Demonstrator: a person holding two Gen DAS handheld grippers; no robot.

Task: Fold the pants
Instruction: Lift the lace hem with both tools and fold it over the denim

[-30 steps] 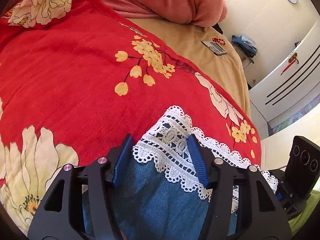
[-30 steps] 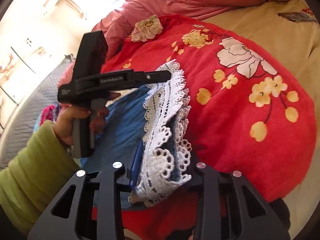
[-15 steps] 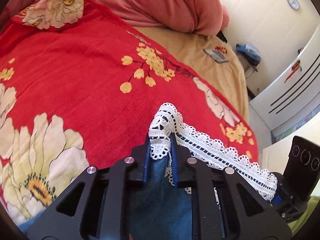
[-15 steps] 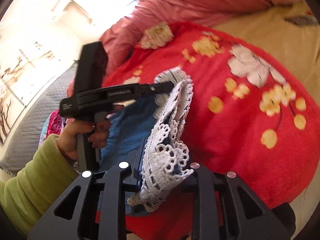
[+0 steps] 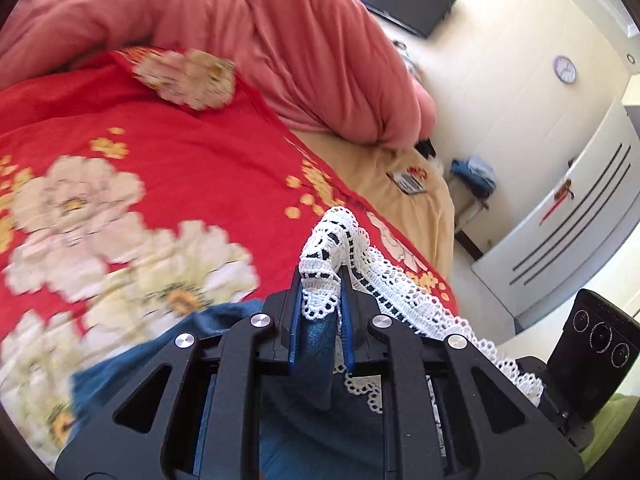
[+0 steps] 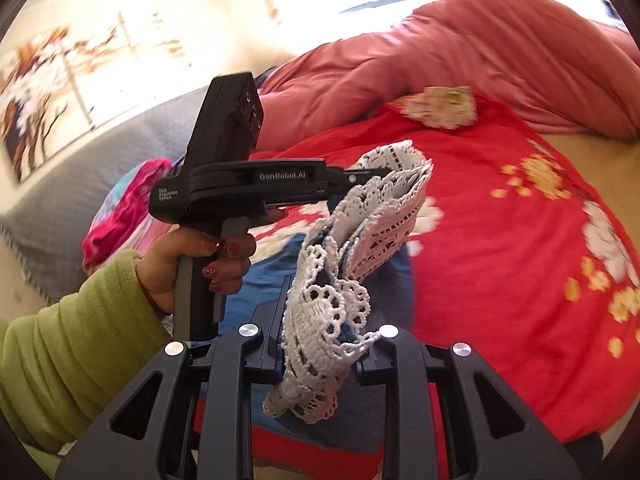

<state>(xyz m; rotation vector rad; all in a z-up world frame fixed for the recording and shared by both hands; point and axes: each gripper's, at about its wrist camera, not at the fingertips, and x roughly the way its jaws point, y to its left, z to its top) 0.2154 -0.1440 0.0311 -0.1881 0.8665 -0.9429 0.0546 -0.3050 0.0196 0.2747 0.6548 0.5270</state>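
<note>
The pants (image 5: 316, 356) are blue denim with a white lace hem (image 5: 326, 256). They hang over the red flowered blanket (image 5: 168, 168). My left gripper (image 5: 320, 300) is shut on one end of the lace hem. My right gripper (image 6: 326, 336) is shut on the other end of the hem (image 6: 328, 320), which bunches between its fingers. The left gripper also shows in the right wrist view (image 6: 360, 172), held by a hand in a green sleeve, with the lace (image 6: 384, 204) stretched between the two grippers. The denim (image 6: 276, 264) droops below onto the blanket.
A pink duvet (image 5: 280, 40) is heaped at the bed's head. Beige sheet (image 5: 380, 176) with a small flat packet (image 5: 408, 180) lies to the right. A white cabinet (image 5: 568, 224) stands beyond the bed. A grey quilt (image 6: 100, 160) and pink cloth (image 6: 124, 208) lie left.
My left gripper closed on the lace hem. Both grippers have lifted the hem up off the blanket, with the denim trailing below.
</note>
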